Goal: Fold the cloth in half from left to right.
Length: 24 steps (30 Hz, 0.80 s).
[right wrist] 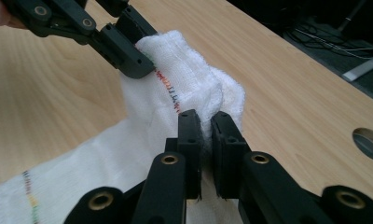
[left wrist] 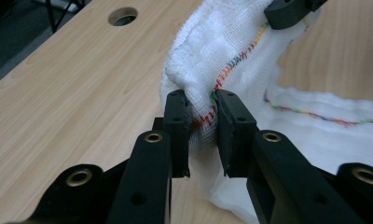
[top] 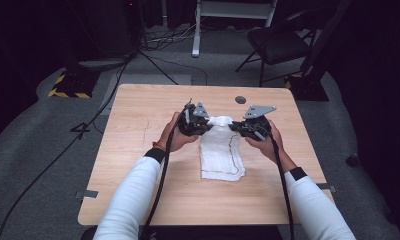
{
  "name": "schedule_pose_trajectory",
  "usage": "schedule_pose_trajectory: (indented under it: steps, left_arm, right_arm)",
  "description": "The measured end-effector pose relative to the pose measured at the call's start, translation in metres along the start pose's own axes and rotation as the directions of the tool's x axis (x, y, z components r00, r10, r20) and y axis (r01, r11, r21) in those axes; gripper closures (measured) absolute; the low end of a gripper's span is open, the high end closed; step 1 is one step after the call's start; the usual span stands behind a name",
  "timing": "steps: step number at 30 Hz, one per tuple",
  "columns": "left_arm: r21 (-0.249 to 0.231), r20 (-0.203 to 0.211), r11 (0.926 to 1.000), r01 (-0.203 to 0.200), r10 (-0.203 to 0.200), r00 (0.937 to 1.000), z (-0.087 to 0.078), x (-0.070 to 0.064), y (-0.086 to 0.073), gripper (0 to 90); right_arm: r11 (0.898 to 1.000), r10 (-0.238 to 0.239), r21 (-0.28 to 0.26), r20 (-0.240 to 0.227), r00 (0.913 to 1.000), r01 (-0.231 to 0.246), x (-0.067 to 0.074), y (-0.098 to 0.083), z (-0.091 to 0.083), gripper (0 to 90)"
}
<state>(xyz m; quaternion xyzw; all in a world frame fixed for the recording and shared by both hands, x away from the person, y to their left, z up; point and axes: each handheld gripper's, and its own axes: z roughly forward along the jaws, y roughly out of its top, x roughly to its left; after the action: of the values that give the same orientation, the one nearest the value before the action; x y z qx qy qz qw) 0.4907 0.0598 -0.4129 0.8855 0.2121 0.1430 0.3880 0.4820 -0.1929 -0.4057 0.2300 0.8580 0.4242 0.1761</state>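
Over the middle of the wooden table (top: 138,150) I have both the left gripper (left wrist: 202,105) and right gripper (right wrist: 206,122) clenched on the white cloth's (top: 220,155) far edge, mid-fold, and next I judge it needs drawing evenly toward the near edge.

- The white cloth (left wrist: 250,60) runs off the right and bottom edges of the left gripper view
- In the high view the tabletop (top: 138,165) has its near edge cut off, and the cloth's stitching colours are too small to tell
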Motion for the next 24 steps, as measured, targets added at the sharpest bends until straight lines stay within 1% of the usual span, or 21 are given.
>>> schedule_pose_trajectory:
  steps: [2,5,8,9,10,12,13,15,18,20,21,24]
  left_arm:
    - [-0.011,0.011,0.9999,-0.002,0.002,0.9999,-0.002,-0.004,-0.003,75.5]
    - [-0.022,0.032,0.9996,-0.019,0.020,0.9993,-0.007,-0.012,-0.008,75.2]
    - [-0.031,0.052,0.9992,-0.025,0.027,0.9983,-0.011,-0.019,-0.014,74.8]
    - [-0.031,0.055,0.9991,-0.029,0.031,0.9980,-0.011,-0.020,-0.015,74.7]
    - [-0.033,0.065,0.9988,-0.037,0.039,0.9971,-0.012,-0.023,-0.018,74.5]
    - [-0.016,0.068,0.9980,-0.061,0.062,0.9958,-0.012,-0.027,-0.021,74.0]
    - [-0.017,0.068,0.9978,-0.063,0.064,0.9956,-0.012,-0.028,-0.023,73.6]
    - [-0.020,0.082,0.9982,-0.057,0.059,0.9949,-0.012,-0.031,-0.026,72.2]
    - [-0.018,0.096,0.9977,-0.066,0.067,0.9931,-0.011,-0.037,-0.032,71.8]
    - [-0.026,0.104,0.9977,-0.063,0.066,0.9924,-0.012,-0.040,-0.035,71.4]
    - [-0.024,0.107,0.9980,-0.057,0.060,0.9925,-0.013,-0.042,-0.037,71.4]
    - [-0.015,0.112,0.9981,-0.059,0.060,0.9919,-0.012,-0.046,-0.043,71.6]
  right_arm:
    - [1.000,-0.001,-0.004,-0.023,0.9997,0.001,0.003,-0.003,-0.003,83.6]
    - [1.000,-0.017,-0.002,-0.041,0.9990,0.017,0.010,-0.007,-0.007,83.5]
    - [1.000,-0.021,-0.011,-0.069,0.9974,0.020,0.015,-0.012,-0.011,83.5]
    - [1.000,-0.025,-0.016,-0.089,0.9957,0.023,0.017,-0.015,-0.013,83.4]
    - [1.000,-0.028,-0.016,-0.095,0.9951,0.026,0.019,-0.016,-0.014,83.4]
    - [0.999,-0.033,-0.013,-0.110,0.9934,0.032,0.023,-0.020,-0.016,83.1]
    - [0.999,-0.035,-0.011,-0.120,0.9922,0.034,0.025,-0.022,-0.017,83.0]
    - [0.999,-0.044,-0.002,-0.130,0.9905,0.044,0.028,-0.026,-0.017,82.7]
    - [0.998,-0.059,0.004,-0.143,0.9879,0.060,0.034,-0.032,-0.019,82.3]
    - [0.999,-0.050,0.004,-0.153,0.9869,0.052,0.036,-0.035,-0.019,81.4]
    - [0.998,-0.053,0.009,-0.167,0.9845,0.055,0.037,-0.037,-0.019,81.1]
    - [0.998,-0.055,0.020,-0.187,0.9808,0.060,0.042,-0.042,-0.018,79.6]
